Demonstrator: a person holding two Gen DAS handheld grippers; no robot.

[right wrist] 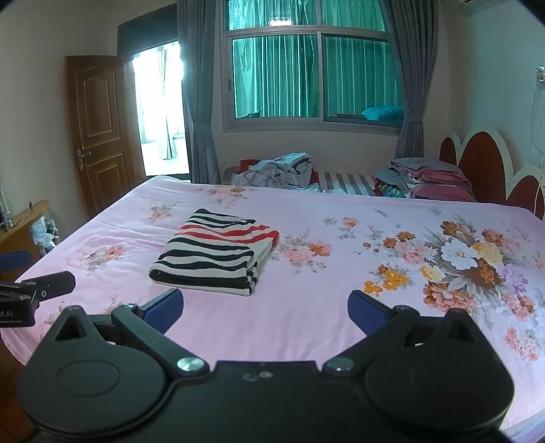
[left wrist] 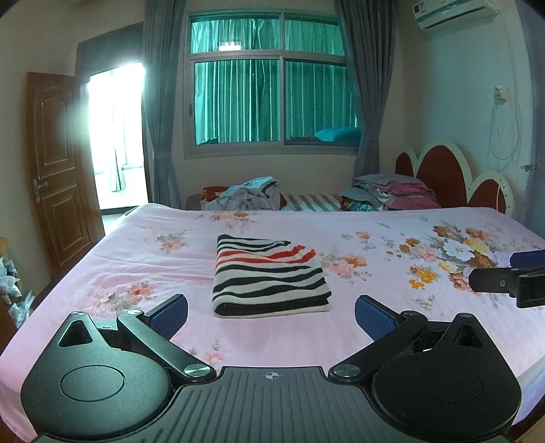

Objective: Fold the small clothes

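A big bed [left wrist: 391, 327] with a pink flowery sheet fills most of both views; it is the thing that holds everything else. Lying flat on the sheet, near the front edge and a bit toward the door side, is a folded striped cloth [left wrist: 269, 276], with black, white and red stripes; it is a neat thick rectangle, and nothing touches it. At the far edge of the bed there is a messy heap of grey clothes [left wrist: 250, 194]; beside it, by the red and white headboard [left wrist: 449, 173], sits a tidy stack of folded things [left wrist: 398, 192] in pink and grey.

The left gripper [left wrist: 270, 313] is low over the near part of the bed; its two blue fingers are spread wide apart and hold nothing; the striped cloth sits just beyond the gap. The right gripper [right wrist: 265, 310] is also spread wide and holds nothing; from there the striped cloth is ahead and to the left.

The left view shows a white air cooler [left wrist: 453, 13] high on the wall; the right view shows only a small corner of it. The right view shows a wooden shelf [right wrist: 24, 218] by the door [right wrist: 98, 133]; it also shows more of the big flower bunch [right wrist: 470, 262] on the sheet. Each view catches a bit of the other gripper at its edge.
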